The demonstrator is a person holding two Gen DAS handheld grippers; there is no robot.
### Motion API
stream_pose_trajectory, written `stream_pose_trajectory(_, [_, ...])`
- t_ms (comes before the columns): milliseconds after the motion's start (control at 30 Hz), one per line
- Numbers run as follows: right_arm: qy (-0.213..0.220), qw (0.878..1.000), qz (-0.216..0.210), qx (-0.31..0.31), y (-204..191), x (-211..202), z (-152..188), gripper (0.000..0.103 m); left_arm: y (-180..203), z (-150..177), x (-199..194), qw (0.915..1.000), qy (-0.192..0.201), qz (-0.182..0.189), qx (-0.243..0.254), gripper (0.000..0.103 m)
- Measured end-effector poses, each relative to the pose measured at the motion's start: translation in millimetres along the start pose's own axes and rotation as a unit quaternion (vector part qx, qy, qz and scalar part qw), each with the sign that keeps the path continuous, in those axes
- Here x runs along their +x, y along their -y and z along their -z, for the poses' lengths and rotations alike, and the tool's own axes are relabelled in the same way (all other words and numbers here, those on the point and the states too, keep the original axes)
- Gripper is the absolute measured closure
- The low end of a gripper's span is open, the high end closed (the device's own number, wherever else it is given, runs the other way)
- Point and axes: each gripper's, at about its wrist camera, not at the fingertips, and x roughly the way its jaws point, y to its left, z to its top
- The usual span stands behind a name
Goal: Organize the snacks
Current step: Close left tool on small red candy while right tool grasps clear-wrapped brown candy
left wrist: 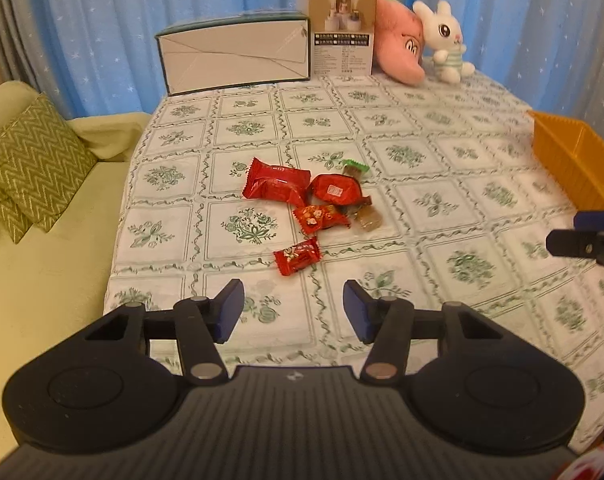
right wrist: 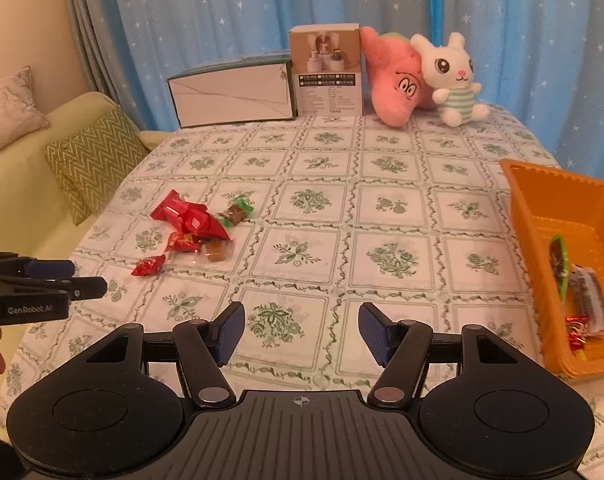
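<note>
A small pile of red-wrapped snacks [left wrist: 302,200] lies on the worktop with green floral cloth [left wrist: 442,208], apart from the orange plastic basket [right wrist: 542,208], which holds some snacks. The left hand-held gripper [left wrist: 293,312] is open and empty. The right hand-held gripper [right wrist: 302,332] is also open and empty.

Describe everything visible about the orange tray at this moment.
The orange tray is a shallow rectangular bin, plastic by its look, with finely ribbed walls and floor. It sits flat at the right edge of the patterned tablecloth, partly cut off by the frame. Inside lie a few wrapped snacks, one green-edged. Neither gripper touches it.
</note>
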Motion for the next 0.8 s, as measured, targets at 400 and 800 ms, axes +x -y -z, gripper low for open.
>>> stream_pose_trajectory(400, [-0.012, 1.0, -0.001, -0.014, -10, 56, -10, 0.039, -8, -14, 72, 0.996, -0.014, 0.004, 0.088, 0.058])
stream_pose_trajectory(800, [-0.023, 0.999, -0.002, -0.023, -18, 86, -13, 0.039, -9, -21, 88, 0.9932, -0.008, 0.051, 0.104, 0.078])
